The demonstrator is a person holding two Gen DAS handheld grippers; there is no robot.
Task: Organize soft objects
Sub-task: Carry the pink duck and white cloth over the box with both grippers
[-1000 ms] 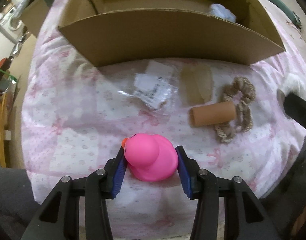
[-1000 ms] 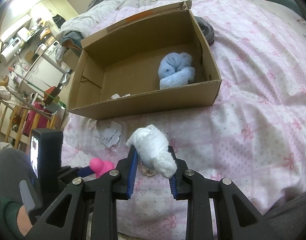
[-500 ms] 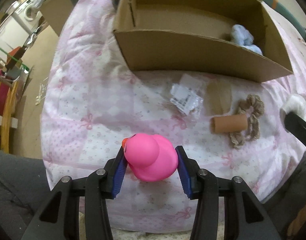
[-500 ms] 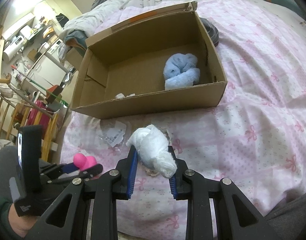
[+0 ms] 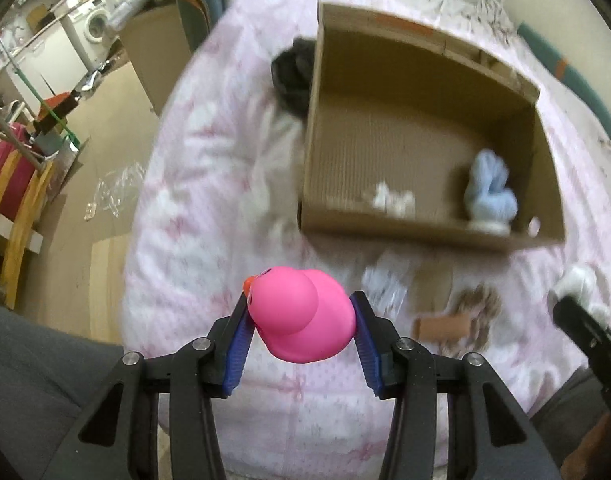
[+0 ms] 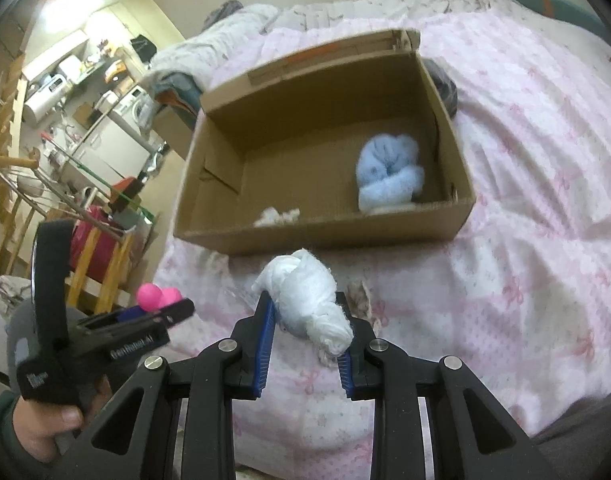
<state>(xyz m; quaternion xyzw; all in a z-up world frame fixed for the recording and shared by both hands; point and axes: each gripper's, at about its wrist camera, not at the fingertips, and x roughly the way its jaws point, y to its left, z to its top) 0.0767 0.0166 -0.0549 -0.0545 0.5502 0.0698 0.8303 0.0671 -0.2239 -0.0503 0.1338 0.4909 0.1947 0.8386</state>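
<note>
L gripper [image 5: 301, 320]: blue pads clamped on pink rubber duck [image 5: 299, 314], held clear above pink quilt [image 5: 209, 208]. R gripper [image 6: 305, 316]: pads clamped on white cloth bundle [image 6: 305, 296]. Ahead of both: open cardboard box [image 6: 317, 236] on quilt. Inside box, far right: blue rolled cloth [image 6: 389, 174]; near wall: white scrap [image 6: 275, 216].

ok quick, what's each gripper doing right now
left gripper: closed on the pink rubber duck
right gripper: closed on the white cloth bundle
</note>
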